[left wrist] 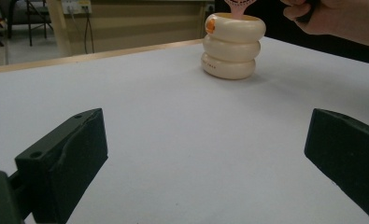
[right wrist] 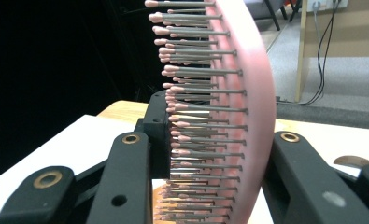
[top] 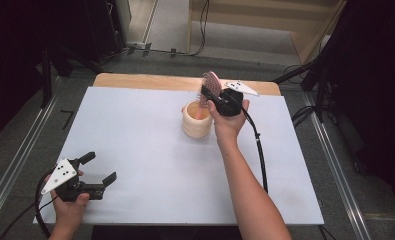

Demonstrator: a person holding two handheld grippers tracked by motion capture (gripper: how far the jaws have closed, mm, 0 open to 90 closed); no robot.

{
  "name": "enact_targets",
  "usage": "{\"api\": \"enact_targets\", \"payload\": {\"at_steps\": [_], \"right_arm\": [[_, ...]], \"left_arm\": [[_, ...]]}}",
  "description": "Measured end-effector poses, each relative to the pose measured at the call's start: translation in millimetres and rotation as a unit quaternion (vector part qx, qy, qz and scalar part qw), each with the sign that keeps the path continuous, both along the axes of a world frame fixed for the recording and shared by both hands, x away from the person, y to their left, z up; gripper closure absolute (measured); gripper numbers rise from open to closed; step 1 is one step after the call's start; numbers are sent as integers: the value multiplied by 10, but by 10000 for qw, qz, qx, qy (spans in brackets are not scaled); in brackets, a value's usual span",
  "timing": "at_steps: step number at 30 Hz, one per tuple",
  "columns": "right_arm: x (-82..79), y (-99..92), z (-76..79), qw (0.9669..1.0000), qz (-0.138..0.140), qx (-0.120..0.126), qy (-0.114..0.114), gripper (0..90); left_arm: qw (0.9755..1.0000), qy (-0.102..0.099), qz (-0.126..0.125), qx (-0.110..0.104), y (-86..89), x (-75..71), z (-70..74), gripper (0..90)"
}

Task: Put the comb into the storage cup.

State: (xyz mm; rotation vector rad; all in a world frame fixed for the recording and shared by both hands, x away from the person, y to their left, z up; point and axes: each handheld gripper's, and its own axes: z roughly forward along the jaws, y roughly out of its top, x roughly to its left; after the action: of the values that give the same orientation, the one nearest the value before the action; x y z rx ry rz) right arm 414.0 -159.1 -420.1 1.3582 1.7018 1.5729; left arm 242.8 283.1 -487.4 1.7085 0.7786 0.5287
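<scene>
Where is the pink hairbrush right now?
In the high view the pink hairbrush is clamped in the right gripper toward the table's far side, its handle reaching down into the cream ringed holder.

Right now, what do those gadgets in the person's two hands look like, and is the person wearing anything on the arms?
Both are black. The left gripper has two blocky black fingers and a grey three-cornered plate with black dots on top. The right gripper has the same dotted plate, brass-coloured rivets on its links, and a black cable trailing towards the person. Both forearms are bare: no sleeves or gloves.
</scene>
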Motion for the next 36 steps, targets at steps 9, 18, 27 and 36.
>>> {"api": "enact_targets", "payload": {"at_steps": [9,18,27,36], "right_arm": [[21,0,-93,9994,-57,296,162,619],[37,-70,-111,9990,-79,301,330,530],[15,-158,-132,9992,-31,43,401,272],[-37,-173,-104,9991,193,-203,308,0]], "left_arm": [[10000,-2,3,4,0,0,0,0],[10000,-8,1,1,-1,-1,-1,0],[10000,-10,10,7,-5,-1,-2,0],[10000,-14,10,6,-5,-2,-2,0]]}}
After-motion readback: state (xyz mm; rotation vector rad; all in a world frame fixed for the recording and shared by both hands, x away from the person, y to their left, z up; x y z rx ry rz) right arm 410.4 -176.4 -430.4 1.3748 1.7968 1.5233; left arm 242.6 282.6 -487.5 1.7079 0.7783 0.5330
